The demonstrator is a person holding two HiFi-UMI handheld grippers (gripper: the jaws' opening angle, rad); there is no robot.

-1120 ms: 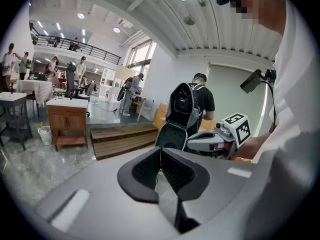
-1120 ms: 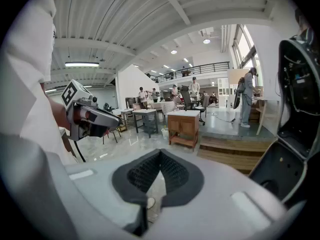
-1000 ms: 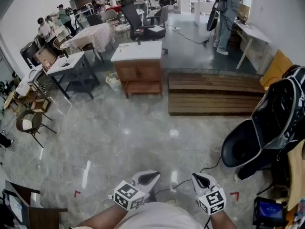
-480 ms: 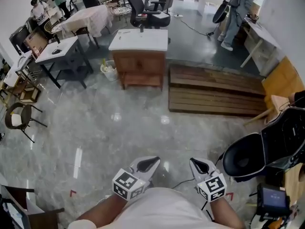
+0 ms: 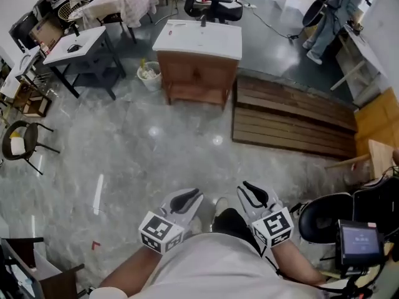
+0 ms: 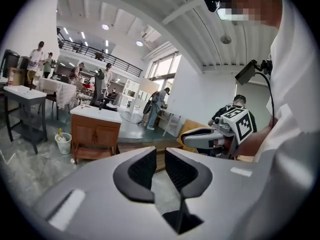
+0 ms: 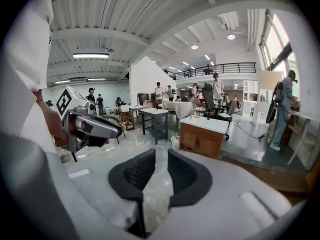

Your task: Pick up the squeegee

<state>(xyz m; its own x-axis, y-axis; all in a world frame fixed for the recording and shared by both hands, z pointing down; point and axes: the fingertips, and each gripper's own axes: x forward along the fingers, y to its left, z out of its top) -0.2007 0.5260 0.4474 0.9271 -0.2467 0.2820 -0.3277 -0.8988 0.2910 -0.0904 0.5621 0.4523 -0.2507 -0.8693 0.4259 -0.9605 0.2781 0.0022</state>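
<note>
Jaws of the left gripper [image 5: 188, 197] have just been opening — a narrow gap, nothing inside; the right gripper [image 5: 252, 192] is narrowly parted too, empty. Farther off stands a wooden cabinet [image 5: 198, 75] — whether the squeegee lies there, I cannot tell.

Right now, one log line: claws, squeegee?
left claw: just opening, narrow gap, empty | right claw: narrow gap, empty | squeegee: not spotted | cabinet: ahead, untouched

Glossy grey marbled floor [image 5: 156, 161]. At 12 o'clock, a brown wooden cabinet [image 5: 198, 80] with a white top; at 11, a white bucket [image 5: 149, 75]. At 2, a brown slatted wooden platform [image 5: 287, 114]. The right gripper [image 7: 161, 155] is pale grey with black fingers [image 7: 187, 176]; its cube [image 5: 274, 226] bears black-and-white square markers.
</note>
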